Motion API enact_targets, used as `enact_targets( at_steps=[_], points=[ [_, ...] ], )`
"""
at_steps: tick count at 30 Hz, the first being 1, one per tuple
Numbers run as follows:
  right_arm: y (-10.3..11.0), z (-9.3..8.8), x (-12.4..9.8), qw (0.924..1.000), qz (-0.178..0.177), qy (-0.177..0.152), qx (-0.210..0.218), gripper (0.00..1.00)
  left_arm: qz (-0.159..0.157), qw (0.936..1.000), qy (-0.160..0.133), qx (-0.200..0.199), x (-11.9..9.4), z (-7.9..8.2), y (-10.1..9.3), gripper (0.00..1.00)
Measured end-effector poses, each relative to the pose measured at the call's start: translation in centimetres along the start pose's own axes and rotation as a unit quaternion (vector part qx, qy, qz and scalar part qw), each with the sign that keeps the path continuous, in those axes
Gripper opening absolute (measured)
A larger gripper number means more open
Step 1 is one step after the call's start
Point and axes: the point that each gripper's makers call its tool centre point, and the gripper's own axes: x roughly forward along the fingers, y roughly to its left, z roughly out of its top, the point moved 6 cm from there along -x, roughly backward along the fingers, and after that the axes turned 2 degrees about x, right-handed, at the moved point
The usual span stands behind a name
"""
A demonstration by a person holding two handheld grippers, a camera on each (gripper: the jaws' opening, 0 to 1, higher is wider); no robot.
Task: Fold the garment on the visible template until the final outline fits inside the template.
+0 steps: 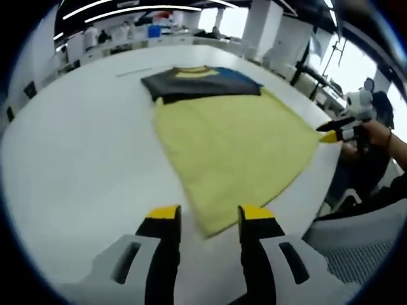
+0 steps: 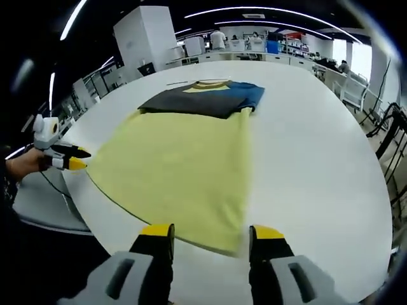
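We see the garment [image 1: 229, 143], a yellow shirt with a dark upper part, lying flat across the middle of the white table [image 1: 82, 159] in both views, its hem toward the bottom. We judge folding barely begun; next, each gripper must seize a hem corner. The left gripper [image 1: 208, 215] hovers with jaws parted over the hem's corner at bottom centre of its view, and the right gripper [image 2: 211, 234] likewise, jaws apart and empty, above the near hem.
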Motion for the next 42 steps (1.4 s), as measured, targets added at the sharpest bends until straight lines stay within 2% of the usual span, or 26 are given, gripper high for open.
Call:
enact_targets(
  at_steps=[5,10,12,21,26,36,42],
  points=[
    [-0.4,-0.3,-0.1,1.0,-0.005,-0.001,-0.004,0.25,-0.007,0.9999,0.006,-0.003,0.2,-0.4,-0.3,0.24],
    [-0.6,-0.3,-0.2,0.9999,-0.008,-0.006,0.004,0.22,-0.007,0.9998,0.008,-0.015,0.4,-0.6,-0.3,0.23],
    [-0.7,-0.2,-0.2,0.9999,-0.012,-0.005,0.002,0.2,-0.006,0.9999,0.004,-0.008,0.5,-0.6,-0.3,0.22],
    [-0.9,-0.1,0.0,0.9996,-0.024,-0.009,-0.009,0.11,0.024,0.9992,0.028,0.016,0.4,-0.8,0.1,0.05],
    [-0.9,-0.2,0.2,0.9995,-0.021,-0.009,-0.019,0.0,0.018,0.9993,0.033,0.005,0.5,-0.7,-0.2,0.01],
    [0.4,-0.4,-0.2,0.9997,-0.015,-0.011,-0.016,0.0,0.012,0.9989,0.041,0.017,-0.3,-0.8,-0.4,0.0],
    [1.2,-0.9,-0.6,0.9999,-0.005,-0.002,-0.015,0.0,0.003,0.9984,0.054,0.015,-1.2,-1.6,-0.4,0.0]
  ],
)
